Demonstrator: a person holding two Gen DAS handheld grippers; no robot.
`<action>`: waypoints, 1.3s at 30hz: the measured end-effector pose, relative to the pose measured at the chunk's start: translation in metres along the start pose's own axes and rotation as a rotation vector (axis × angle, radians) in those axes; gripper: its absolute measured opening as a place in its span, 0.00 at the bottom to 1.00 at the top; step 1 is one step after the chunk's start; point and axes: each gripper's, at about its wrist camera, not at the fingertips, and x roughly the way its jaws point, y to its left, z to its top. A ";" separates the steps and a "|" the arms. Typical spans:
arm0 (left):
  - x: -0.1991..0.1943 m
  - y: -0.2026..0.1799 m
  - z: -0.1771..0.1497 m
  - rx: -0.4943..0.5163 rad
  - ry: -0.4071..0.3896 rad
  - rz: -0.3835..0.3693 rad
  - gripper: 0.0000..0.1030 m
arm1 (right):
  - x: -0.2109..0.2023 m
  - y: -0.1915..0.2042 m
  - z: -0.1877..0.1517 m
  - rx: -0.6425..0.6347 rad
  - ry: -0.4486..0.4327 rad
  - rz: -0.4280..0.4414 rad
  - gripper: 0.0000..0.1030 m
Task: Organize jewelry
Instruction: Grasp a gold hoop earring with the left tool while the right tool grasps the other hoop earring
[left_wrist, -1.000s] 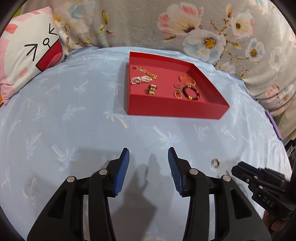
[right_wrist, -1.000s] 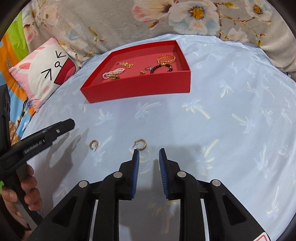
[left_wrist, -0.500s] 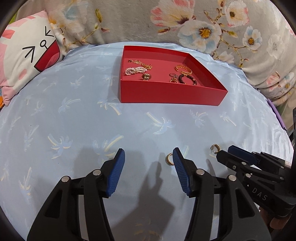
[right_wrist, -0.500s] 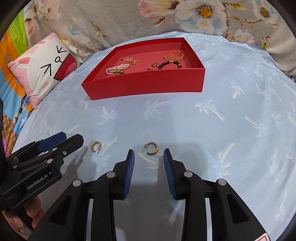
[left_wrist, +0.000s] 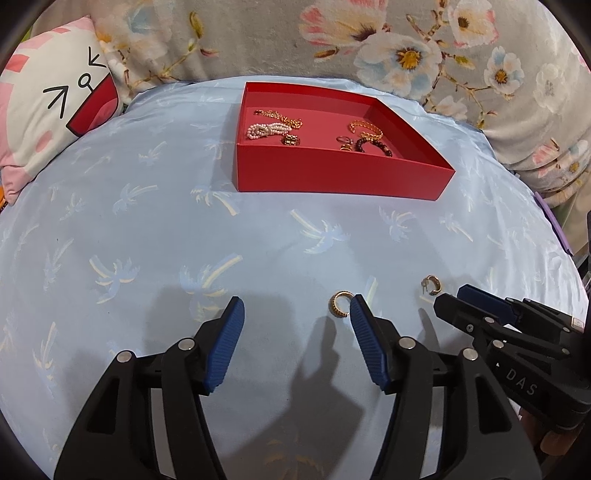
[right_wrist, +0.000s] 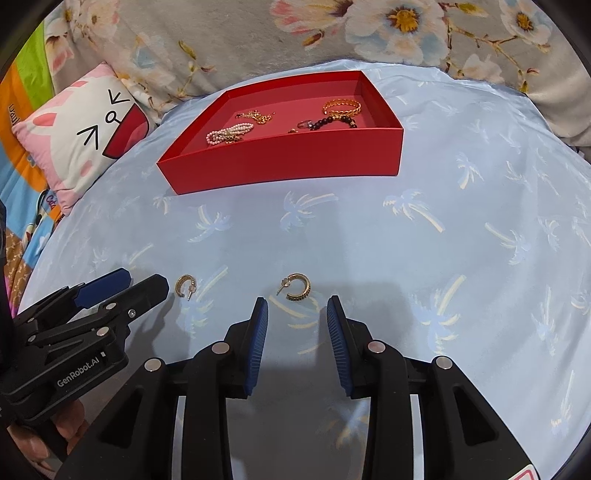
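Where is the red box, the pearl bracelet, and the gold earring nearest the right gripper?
red box (right_wrist: 280, 162), right wrist view, on its front wall.
pearl bracelet (right_wrist: 229, 133), right wrist view, middle of the bead strands.
gold earring (right_wrist: 297, 287), right wrist view, on the hoop's curve.

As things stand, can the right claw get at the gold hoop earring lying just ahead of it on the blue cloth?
Probably yes. The right claw is open, and the hoop earring lies just beyond its tips, roughly centred on the gap. Only bare blue cloth lies between them; the left claw sits off to the side.
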 end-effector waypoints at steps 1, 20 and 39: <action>0.000 0.000 -0.001 0.002 0.001 0.001 0.56 | 0.000 0.000 0.000 -0.001 0.000 0.000 0.32; 0.003 -0.003 -0.006 0.019 0.007 -0.003 0.56 | 0.014 0.014 0.006 -0.078 -0.025 -0.053 0.18; 0.018 -0.031 0.001 0.131 0.000 0.033 0.46 | -0.002 -0.011 0.003 0.032 -0.028 -0.025 0.18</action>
